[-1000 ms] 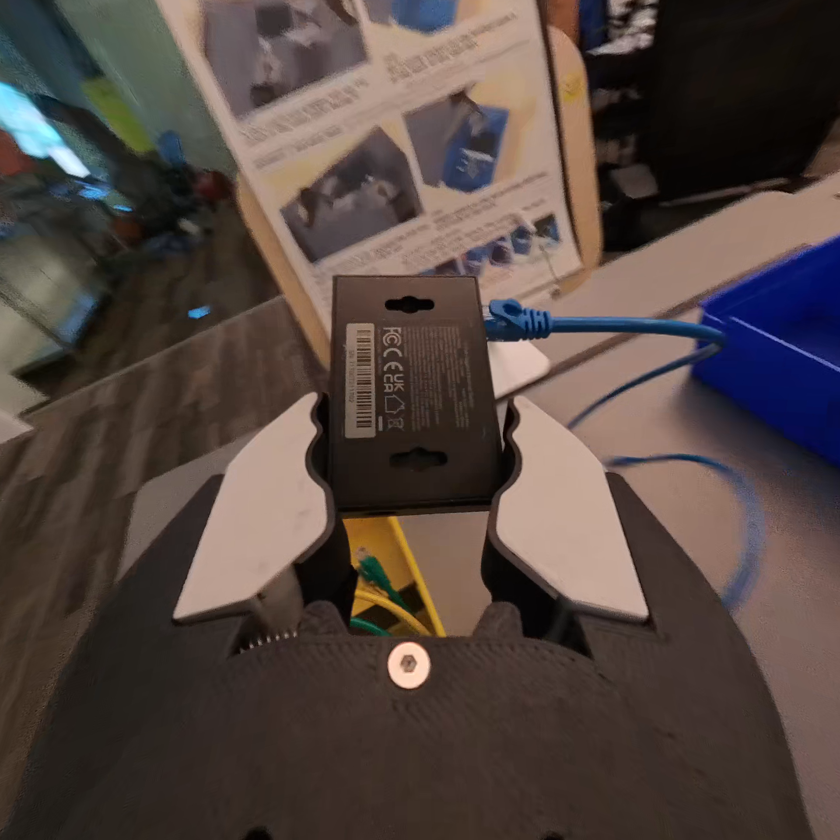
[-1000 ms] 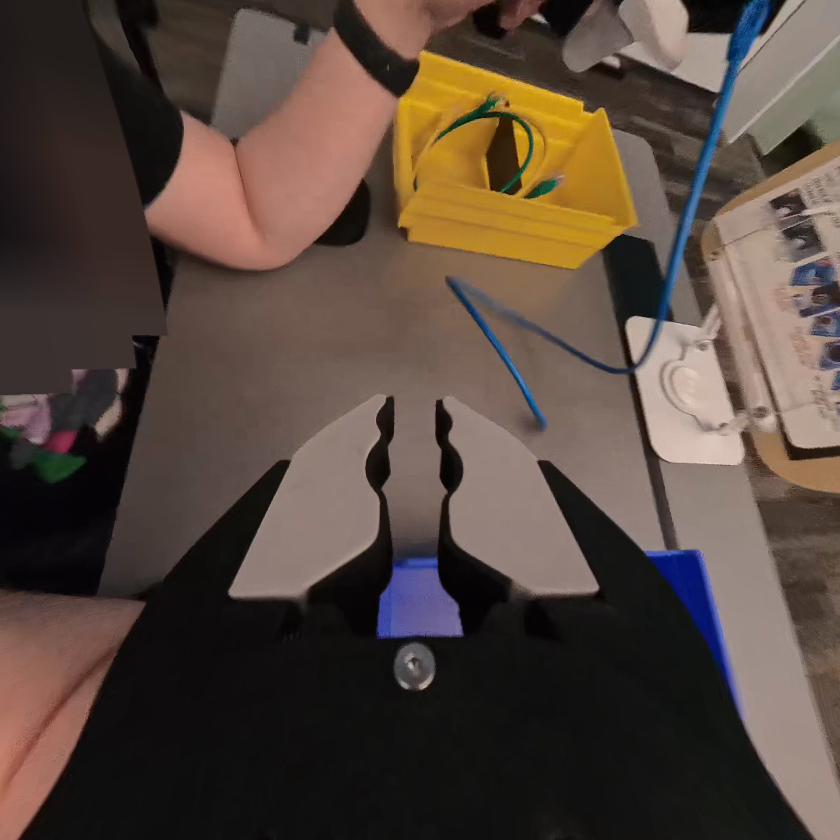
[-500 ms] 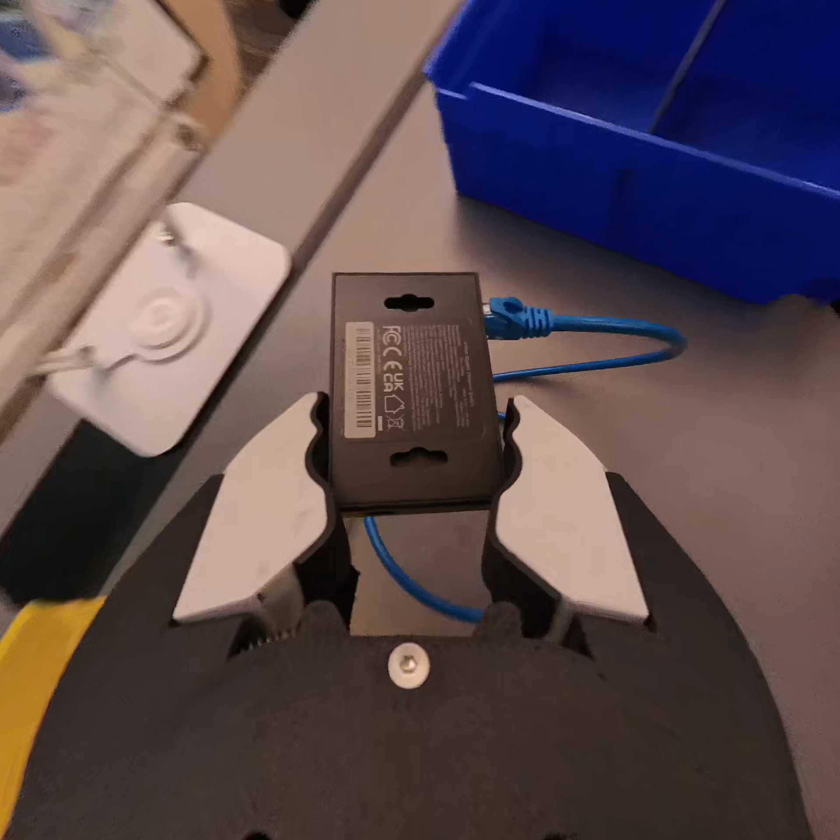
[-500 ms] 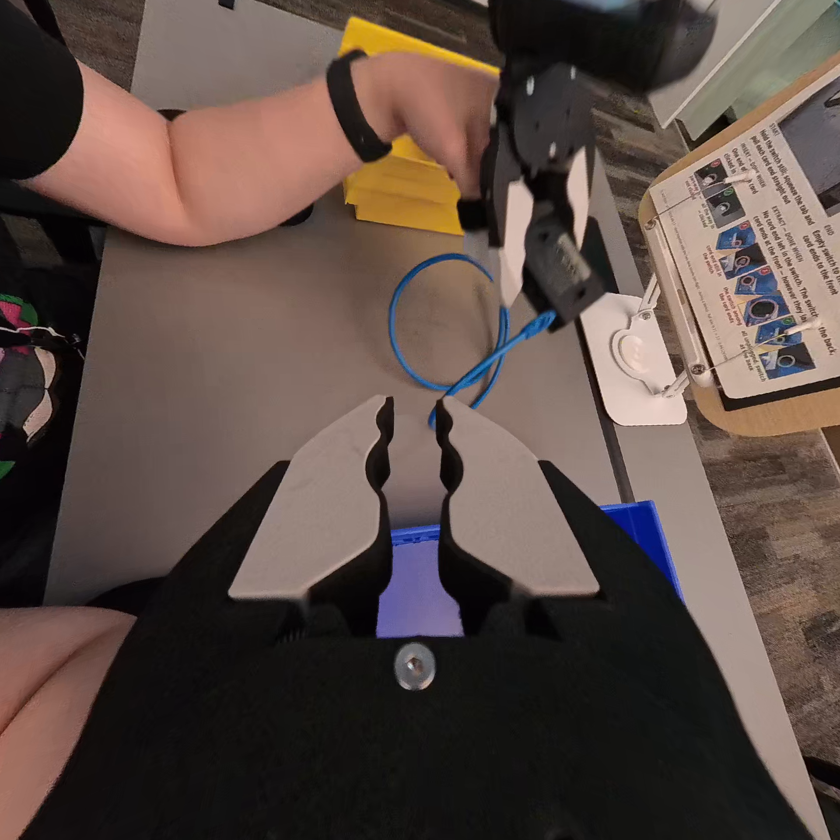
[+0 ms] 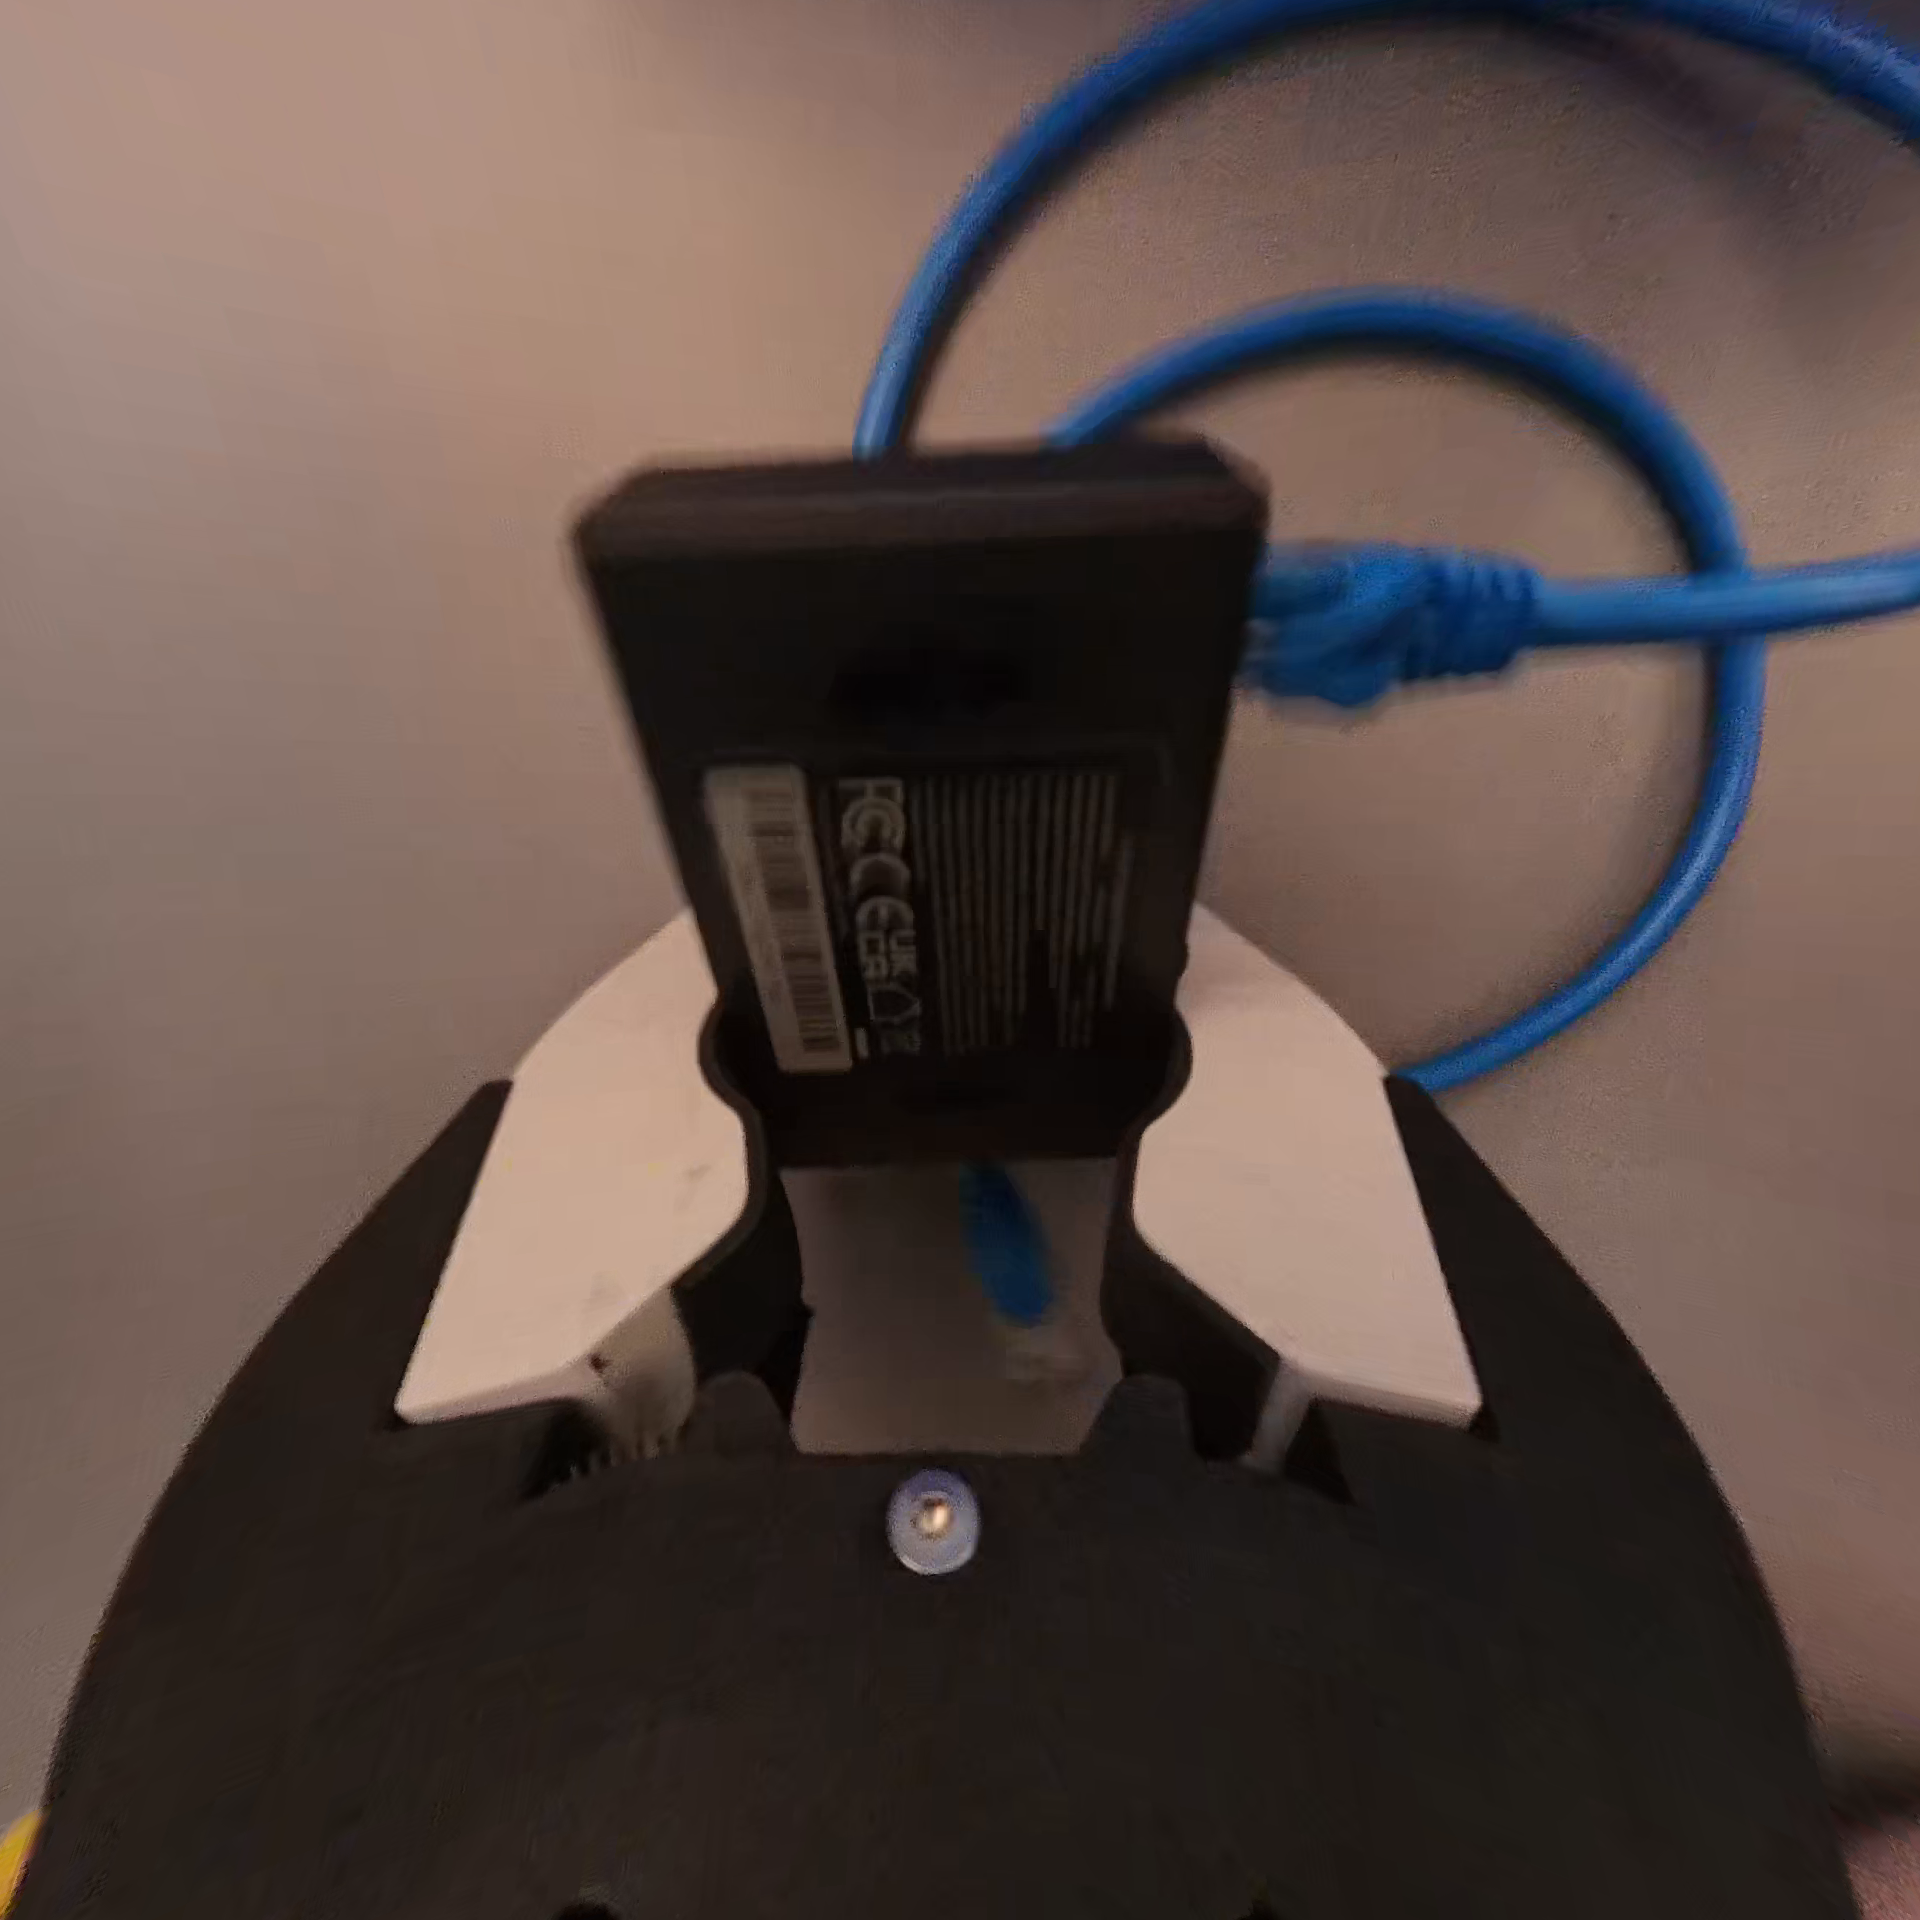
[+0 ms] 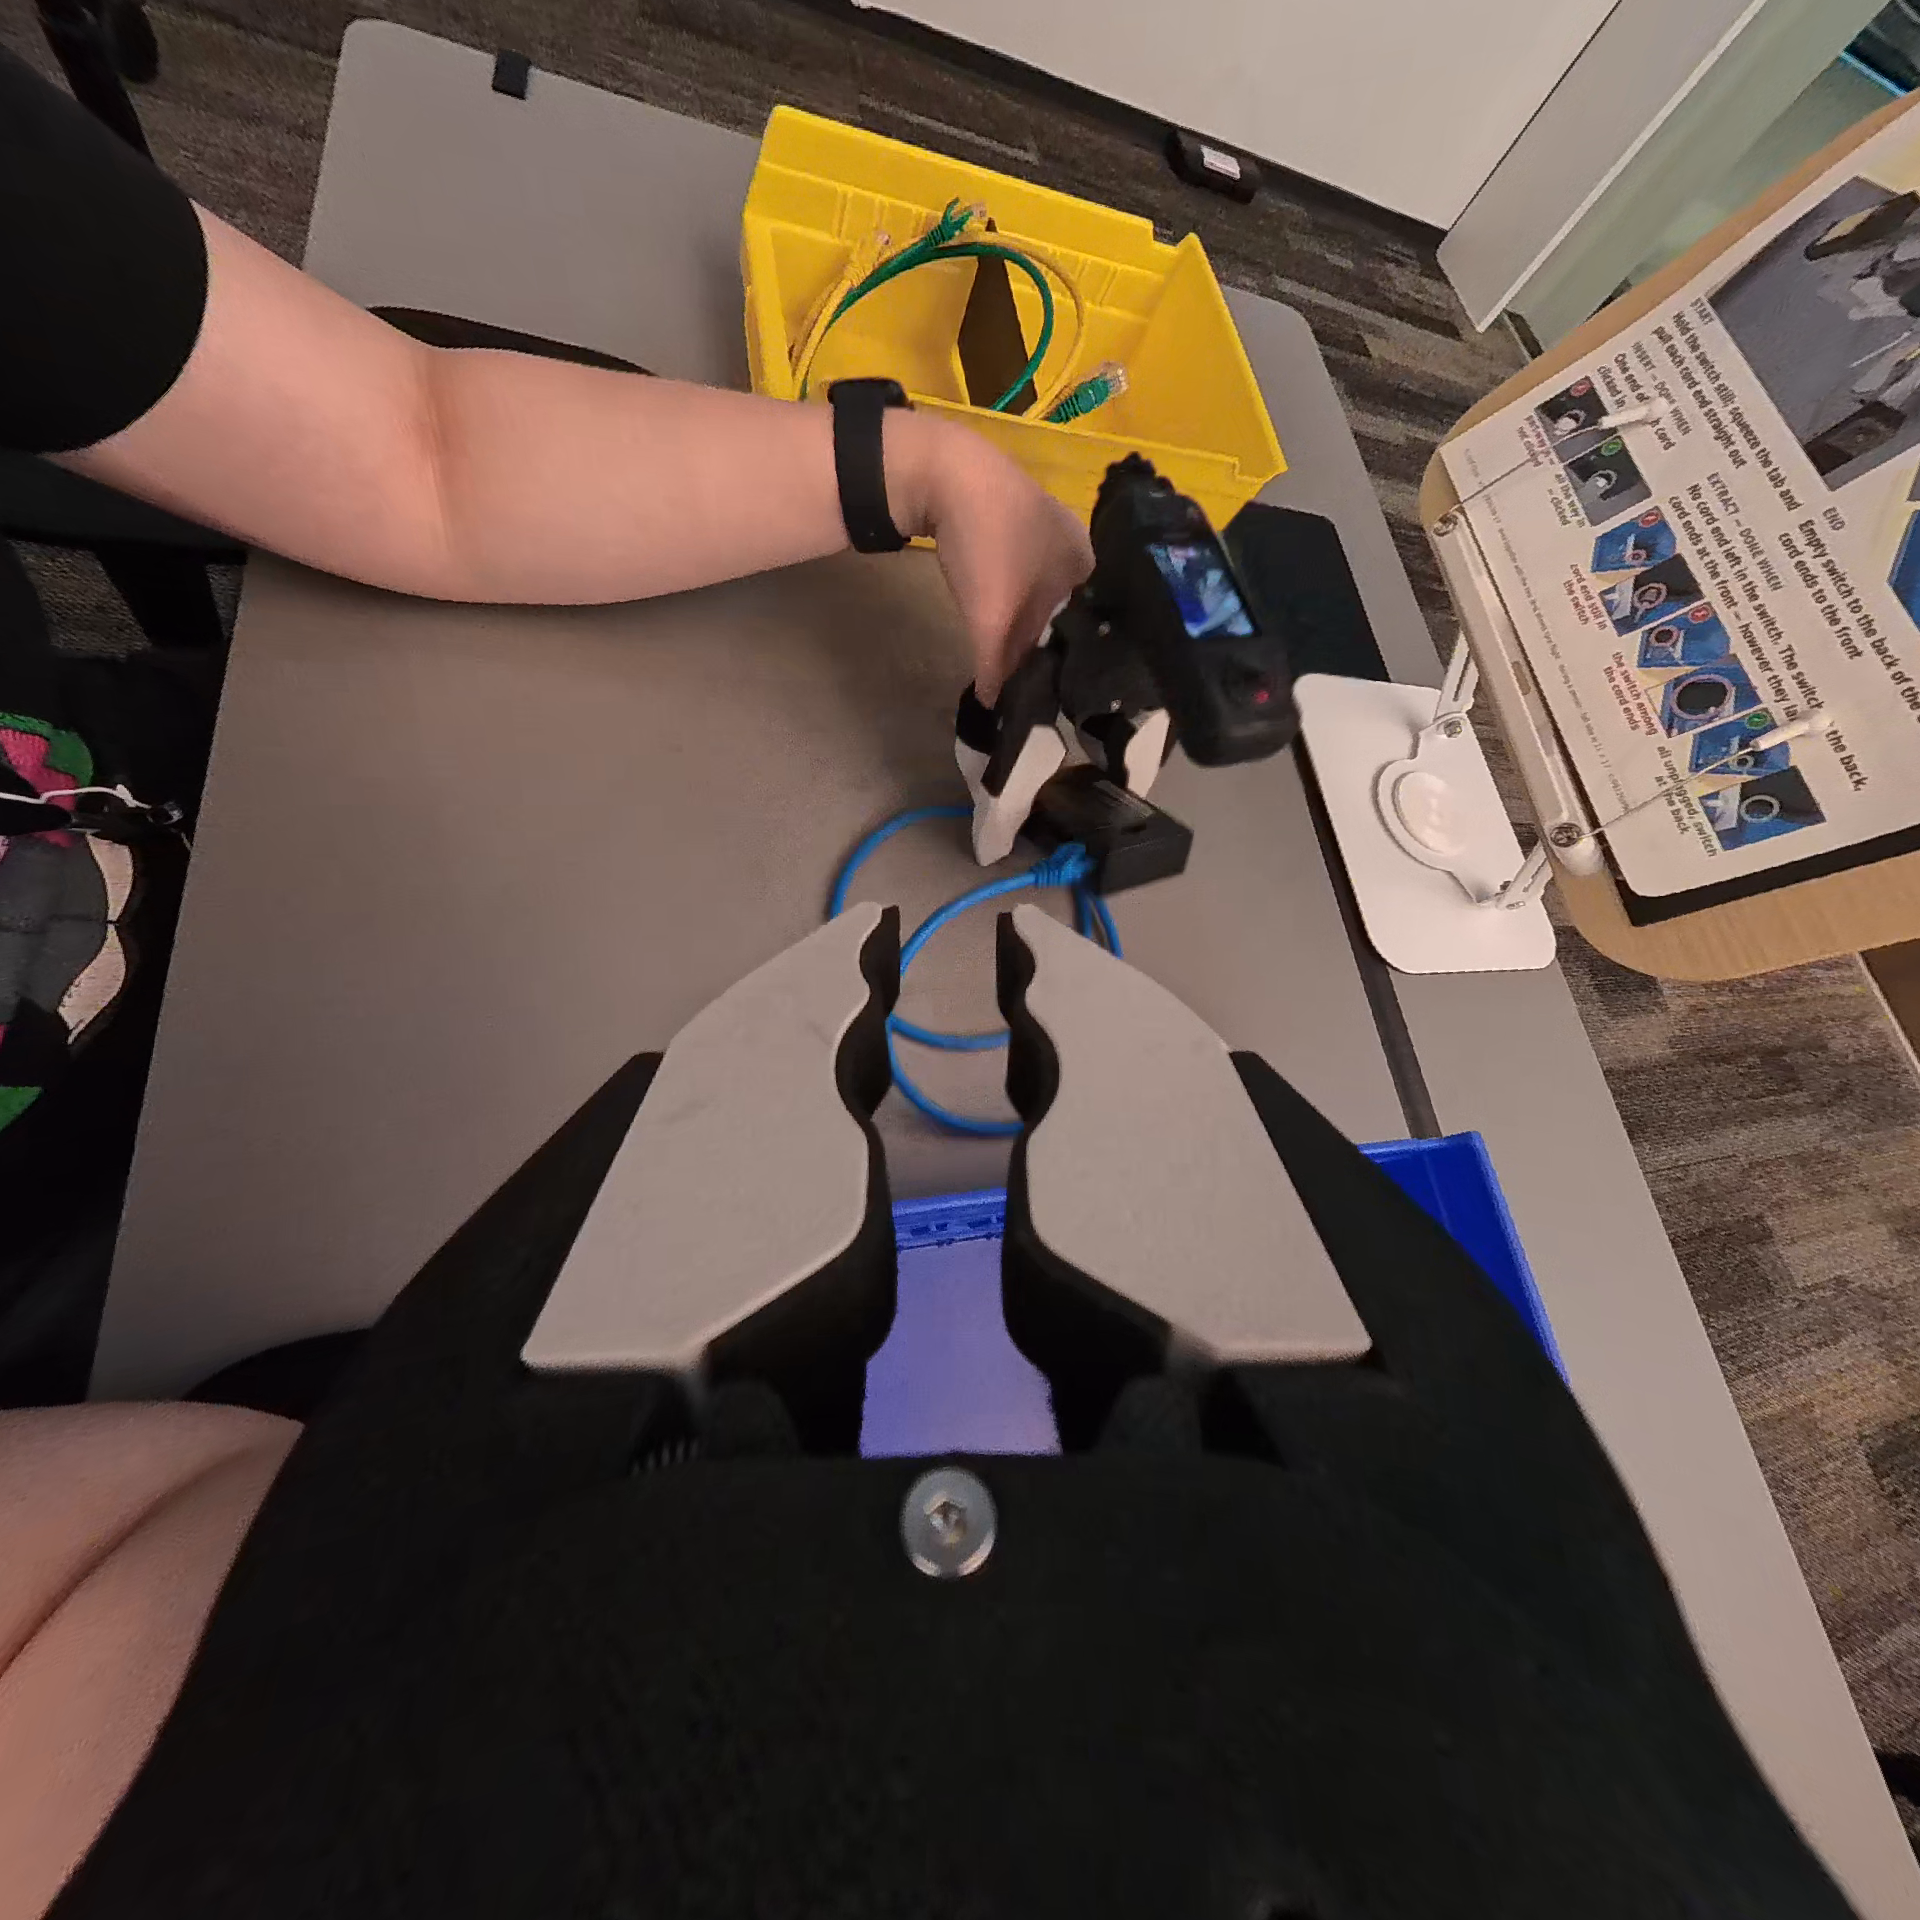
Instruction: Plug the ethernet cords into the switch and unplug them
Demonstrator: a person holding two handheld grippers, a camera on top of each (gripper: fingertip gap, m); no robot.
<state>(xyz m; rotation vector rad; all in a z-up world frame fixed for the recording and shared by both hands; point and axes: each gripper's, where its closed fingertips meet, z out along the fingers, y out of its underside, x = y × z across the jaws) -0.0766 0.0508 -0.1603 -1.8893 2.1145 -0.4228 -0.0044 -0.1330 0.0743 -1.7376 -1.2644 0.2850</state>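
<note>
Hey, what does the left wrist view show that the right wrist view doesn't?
Only the left wrist view shows the labelled underside of the black plastic switch, clamped between the left gripper fingers. Only the right wrist view shows the yellow plastic bin holding green and yellow cords, the blue bin, the instruction board and the open, empty right gripper. Both show the switch, the plugged-in blue ethernet cord and the grey table.

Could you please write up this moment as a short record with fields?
left tongs: shut on the black switch, held low over the grey table
right tongs: slightly open, empty, above the blue bin
blue cord: one end plugged into the switch's side, the rest looped on the table
yellow bin: holds green and yellow cords
instruction sheet: on a stand to the right
</note>
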